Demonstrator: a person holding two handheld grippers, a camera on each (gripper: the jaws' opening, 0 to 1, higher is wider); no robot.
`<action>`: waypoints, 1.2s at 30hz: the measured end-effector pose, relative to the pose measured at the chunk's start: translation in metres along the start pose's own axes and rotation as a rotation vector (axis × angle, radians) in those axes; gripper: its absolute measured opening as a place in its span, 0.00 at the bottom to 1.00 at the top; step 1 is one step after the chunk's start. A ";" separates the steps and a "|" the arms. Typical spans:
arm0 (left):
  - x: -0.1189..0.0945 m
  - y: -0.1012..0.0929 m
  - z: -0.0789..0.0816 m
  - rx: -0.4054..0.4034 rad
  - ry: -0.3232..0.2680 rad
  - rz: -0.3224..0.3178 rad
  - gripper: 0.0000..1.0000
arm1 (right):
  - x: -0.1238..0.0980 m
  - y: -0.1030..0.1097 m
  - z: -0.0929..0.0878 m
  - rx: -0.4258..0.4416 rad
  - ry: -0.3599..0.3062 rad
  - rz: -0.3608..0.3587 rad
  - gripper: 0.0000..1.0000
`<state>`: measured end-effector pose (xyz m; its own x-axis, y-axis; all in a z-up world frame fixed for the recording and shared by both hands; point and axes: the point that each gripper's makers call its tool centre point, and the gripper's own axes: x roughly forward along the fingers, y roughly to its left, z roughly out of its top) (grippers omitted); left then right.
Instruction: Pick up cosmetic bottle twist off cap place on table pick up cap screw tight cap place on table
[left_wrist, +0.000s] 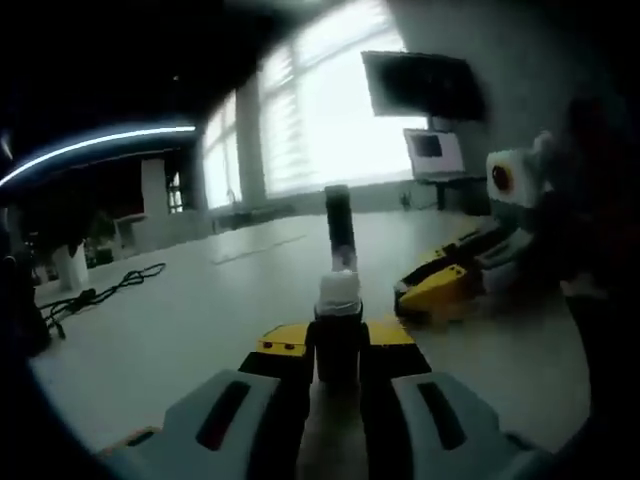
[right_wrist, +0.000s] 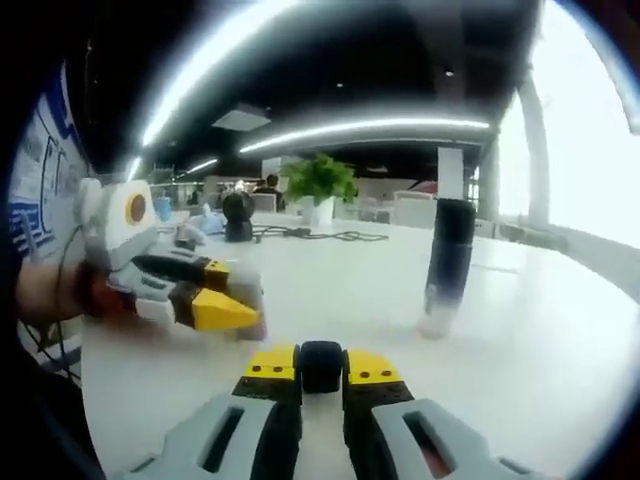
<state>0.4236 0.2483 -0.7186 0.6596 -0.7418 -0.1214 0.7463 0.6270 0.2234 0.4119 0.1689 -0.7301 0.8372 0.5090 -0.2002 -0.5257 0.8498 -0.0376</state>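
Nearest in the right gripper view, the right gripper (right_wrist: 321, 368) has its fingers clamped on a small dark cap (right_wrist: 321, 364), low over the white bench (right_wrist: 540, 370). Beyond it, to the right, the dark cosmetic bottle (right_wrist: 447, 265) stands upright on the bench, with a potted plant (right_wrist: 321, 187) far behind. The left gripper (left_wrist: 338, 338), in its own view, has its fingers closed together before the bottle.
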 end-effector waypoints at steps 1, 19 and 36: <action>-0.002 -0.003 0.007 0.030 -0.034 -0.020 0.08 | -0.002 -0.001 0.006 0.006 -0.029 -0.001 0.10; -0.005 -0.044 0.034 -0.256 -0.118 -0.170 0.08 | -0.035 0.012 0.072 0.092 -0.190 0.030 0.10; -0.004 -0.049 0.044 -0.215 -0.194 -0.191 0.08 | -0.038 0.014 0.075 0.102 -0.198 0.029 0.10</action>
<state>0.3805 0.2103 -0.6862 0.4922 -0.8691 0.0492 0.8701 0.4929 0.0027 0.3841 0.1721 -0.6494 0.8407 0.5415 -0.0035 -0.5401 0.8390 0.0668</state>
